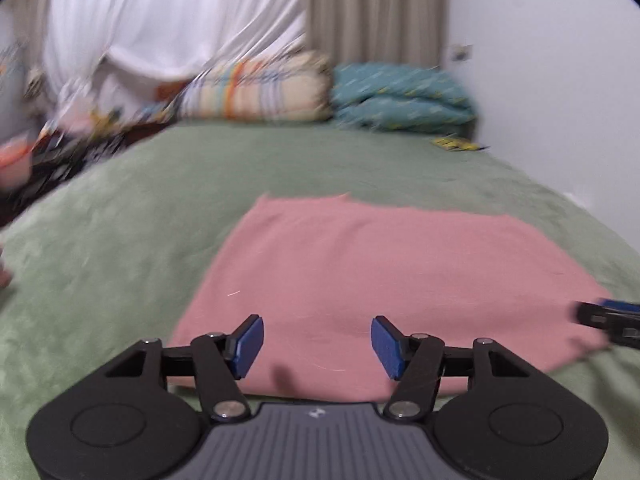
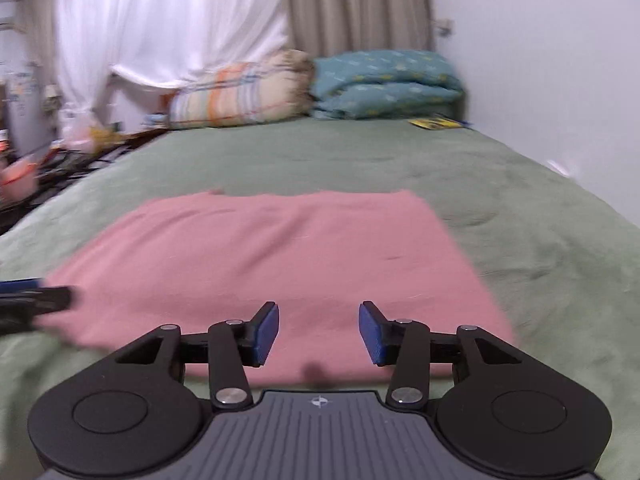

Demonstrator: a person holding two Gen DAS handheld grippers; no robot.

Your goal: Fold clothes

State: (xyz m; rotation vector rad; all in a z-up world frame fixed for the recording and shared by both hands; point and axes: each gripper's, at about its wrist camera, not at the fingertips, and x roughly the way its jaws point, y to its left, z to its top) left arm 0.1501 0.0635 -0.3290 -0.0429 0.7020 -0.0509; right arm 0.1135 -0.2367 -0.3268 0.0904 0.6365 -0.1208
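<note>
Bed (image 2: 320,152) with a green cover fills both views; I use it as the folding surface, soft and roomy, so the cloth can lie spread. At its far end sit a teal quilt (image 2: 384,80) folded in a stack and a striped pillow (image 2: 236,96) beside it, pushed back, I'd say, to keep the near half free. White curtain (image 2: 168,20) behind them.

Pink garment (image 2: 260,252) lies flat on the cover, near edge just under my cameras, folded into a rough rectangle with no sleeves showing. Which garment it is I can't tell. Flat and squared like that, it reads as mid-fold or nearly done.

Left hand-held gripper (image 1: 317,346) hangs over the near edge toward the garment's left side, jaws parted about halfway, nothing between the pads. Right hand-held gripper (image 2: 319,332) over the near edge toward the right, jaws a bit narrower, also empty. Side by side, one per corner zone, likely so I can take both near corners together. Both views motion-blurred.
</note>
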